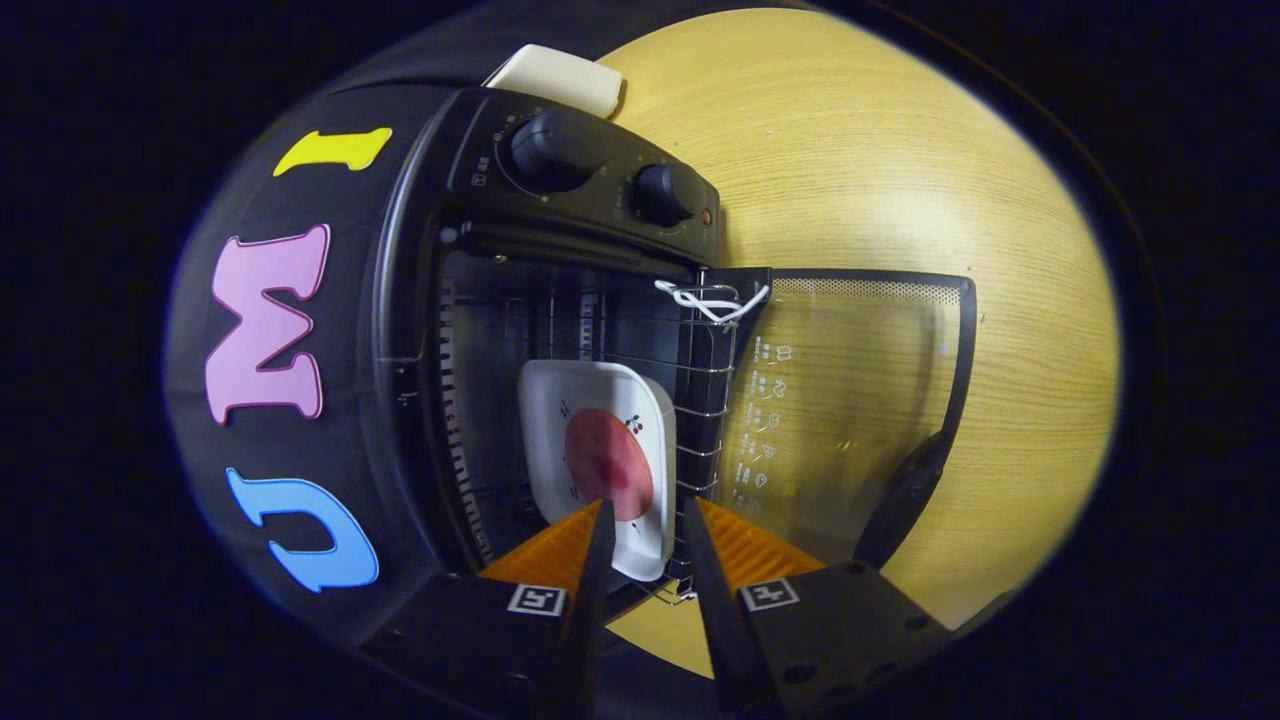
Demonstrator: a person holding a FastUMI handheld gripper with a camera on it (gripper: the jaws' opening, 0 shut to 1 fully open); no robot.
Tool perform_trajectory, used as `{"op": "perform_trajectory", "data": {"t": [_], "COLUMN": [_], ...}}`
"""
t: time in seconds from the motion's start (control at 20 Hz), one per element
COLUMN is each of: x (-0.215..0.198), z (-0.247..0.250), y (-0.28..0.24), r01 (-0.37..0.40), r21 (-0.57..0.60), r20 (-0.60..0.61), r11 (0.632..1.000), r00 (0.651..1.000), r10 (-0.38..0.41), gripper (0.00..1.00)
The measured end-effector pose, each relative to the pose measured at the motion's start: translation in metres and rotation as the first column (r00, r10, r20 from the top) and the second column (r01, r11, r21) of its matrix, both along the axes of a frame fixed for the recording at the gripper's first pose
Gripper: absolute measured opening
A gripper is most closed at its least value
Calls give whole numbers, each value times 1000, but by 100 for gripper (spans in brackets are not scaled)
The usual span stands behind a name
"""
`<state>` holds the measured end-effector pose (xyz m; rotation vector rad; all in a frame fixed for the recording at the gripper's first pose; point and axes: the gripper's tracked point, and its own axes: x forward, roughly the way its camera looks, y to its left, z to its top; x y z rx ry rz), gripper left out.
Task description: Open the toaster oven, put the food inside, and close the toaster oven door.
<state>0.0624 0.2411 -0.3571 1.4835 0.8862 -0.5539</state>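
The black toaster oven point(480, 300) stands open, its glass door point(850, 400) swung fully out over the wooden table. A white square plate point(590, 400) carrying a round red piece of food point(605, 460) sits in the oven's mouth on the wire rack point(700, 400). My gripper point(647, 505) holds the plate's near rim. One finger lies over the plate's top by the food, and the other sits under the rim on the door side. The view is rolled sideways.
The door's dark handle point(905, 500) sticks out near my door-side finger. Two knobs point(555, 150) sit on the oven's control panel. A white string point(710, 300) is tied to the rack's corner. A white flat object point(560, 75) lies beyond the oven on the table point(900, 150).
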Motion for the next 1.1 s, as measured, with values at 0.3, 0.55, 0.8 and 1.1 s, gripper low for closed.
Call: {"op": "perform_trajectory", "data": {"t": [0.3,0.55,0.8,1.1], "x": [-26,-58,-85,-117], "z": [25,57,63,58], "y": [2,0,-18,-15], "r01": [-200,-433,-592,-636], "r21": [-51,-198,-515,-705], "r20": [87,177,123,-5], "r11": [978,879,620,312], "r00": [975,867,665,445], "r10": [204,466,737,896], "gripper": [99,98,98,99]}}
